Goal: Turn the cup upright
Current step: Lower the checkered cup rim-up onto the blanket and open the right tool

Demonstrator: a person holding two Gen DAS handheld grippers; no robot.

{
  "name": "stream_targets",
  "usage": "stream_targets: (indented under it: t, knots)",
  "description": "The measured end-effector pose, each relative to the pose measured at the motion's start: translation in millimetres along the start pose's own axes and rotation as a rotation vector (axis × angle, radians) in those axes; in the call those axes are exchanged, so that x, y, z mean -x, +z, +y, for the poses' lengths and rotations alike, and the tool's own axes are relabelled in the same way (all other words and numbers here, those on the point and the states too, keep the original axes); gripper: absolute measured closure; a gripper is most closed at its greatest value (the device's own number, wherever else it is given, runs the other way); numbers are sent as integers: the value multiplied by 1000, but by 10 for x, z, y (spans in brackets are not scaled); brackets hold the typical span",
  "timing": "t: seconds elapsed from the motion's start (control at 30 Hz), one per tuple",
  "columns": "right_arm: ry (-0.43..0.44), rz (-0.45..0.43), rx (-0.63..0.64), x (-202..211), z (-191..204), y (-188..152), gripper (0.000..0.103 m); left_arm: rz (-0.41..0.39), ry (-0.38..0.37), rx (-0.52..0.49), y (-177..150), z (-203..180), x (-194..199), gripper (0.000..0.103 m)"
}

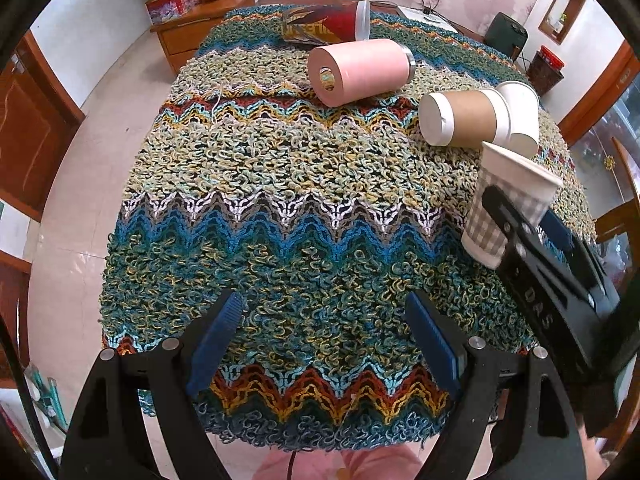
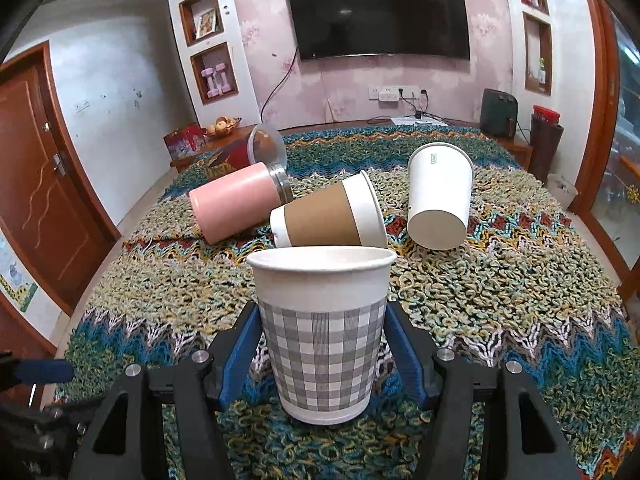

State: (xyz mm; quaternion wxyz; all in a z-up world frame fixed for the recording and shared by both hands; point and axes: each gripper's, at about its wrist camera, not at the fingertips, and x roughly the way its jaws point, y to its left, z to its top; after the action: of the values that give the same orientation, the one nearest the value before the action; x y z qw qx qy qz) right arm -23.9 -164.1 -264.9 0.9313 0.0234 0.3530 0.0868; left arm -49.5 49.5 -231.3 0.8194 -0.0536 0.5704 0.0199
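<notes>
Risk at this stage lies in the release: the checked paper cup (image 2: pixel 326 336) sits mouth-up between the blue pads of the right claw (image 2: pixel 322 354), and its base appears to rest on, or just above, the looped knitted cover (image 2: pixel 500 288) of the bench. That surface is uneven and soft, so a thin-walled cup may tip if the pads part unevenly or drag one side during withdrawal. Excess squeeze could also dent the wall. The brown-sleeved paper cup (image 2: pixel 328 216) lies on its side just beyond the rim, so a forward push could knock the two together.

In the right wrist view the right claw is level, fingers pointing toward the far wall, and grasps the checked cup at mid-height, one pad on each side. In the left wrist view the cup leans slightly; whether it bears weight cannot be told.

The left claw (image 1: pixel 328 340) hovers over the near edge of the bench, pads spread wide, holding nothing, well apart from the cup.

Farther off lie a pink tumbler (image 2: pixel 236 208), a plain white paper cup (image 2: pixel 438 196) and a printed red cup (image 1: pixel 326 24), all on their sides.
</notes>
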Motion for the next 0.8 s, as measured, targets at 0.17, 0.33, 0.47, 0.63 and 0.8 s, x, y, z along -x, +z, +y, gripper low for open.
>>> stream_targets:
  t: [0.17,0.33,0.47,0.63,0.8]
  knots:
    - [5,-6,11,121,-2,-105,40,-30,-17,26,23,-3,17,17]
    - [5,-7,27,198,16,-200,40,-75,-42,32,92,-34,86,17]
    - [6,-10,42,220,23,-251,40,-105,-98,19,159,-116,157,17]
    - [13,-20,57,234,10,-289,40,-130,-167,-30,216,-259,180,17]
    - [10,-30,93,244,42,-322,38,-136,-180,-49,235,-318,161,17]
